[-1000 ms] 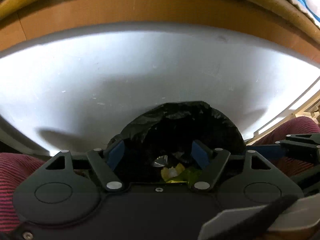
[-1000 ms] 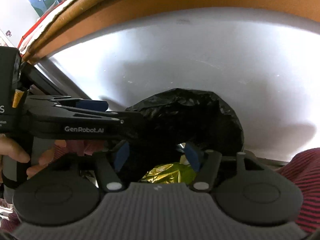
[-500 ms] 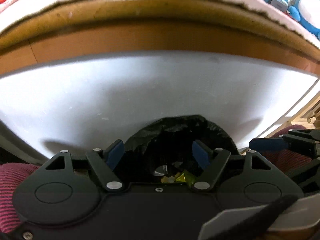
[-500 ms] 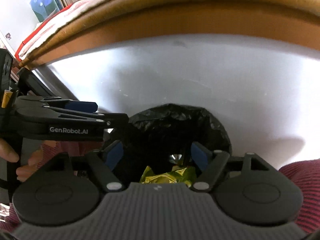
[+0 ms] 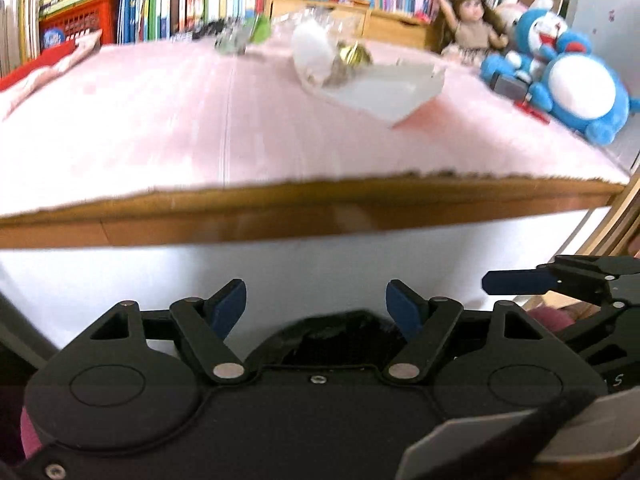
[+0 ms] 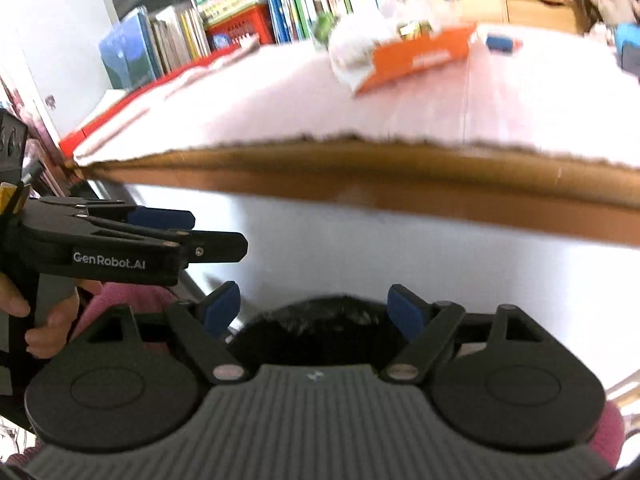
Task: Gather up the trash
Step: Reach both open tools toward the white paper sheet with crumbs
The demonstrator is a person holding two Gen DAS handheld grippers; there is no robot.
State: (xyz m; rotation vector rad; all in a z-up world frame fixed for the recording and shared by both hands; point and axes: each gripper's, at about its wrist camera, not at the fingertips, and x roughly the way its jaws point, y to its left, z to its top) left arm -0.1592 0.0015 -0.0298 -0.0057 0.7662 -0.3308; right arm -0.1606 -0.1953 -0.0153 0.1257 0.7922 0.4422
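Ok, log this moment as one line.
left claw: open, empty | right claw: opening, empty | black plastic trash bag: below both | orange flat wrapper: on pink tabletop

Two black hand-held grippers are seen: the left gripper (image 5: 316, 304) and the right gripper (image 6: 314, 310). One black plastic bin bag (image 6: 320, 332) is counted below them. On the pink-covered table (image 5: 160, 120), one white flat carton (image 5: 384, 90), one long-haired doll (image 5: 470, 30) and one blue-and-white plush toy (image 5: 576, 88) are counted; perhaps three blurred wrappers are also made out.
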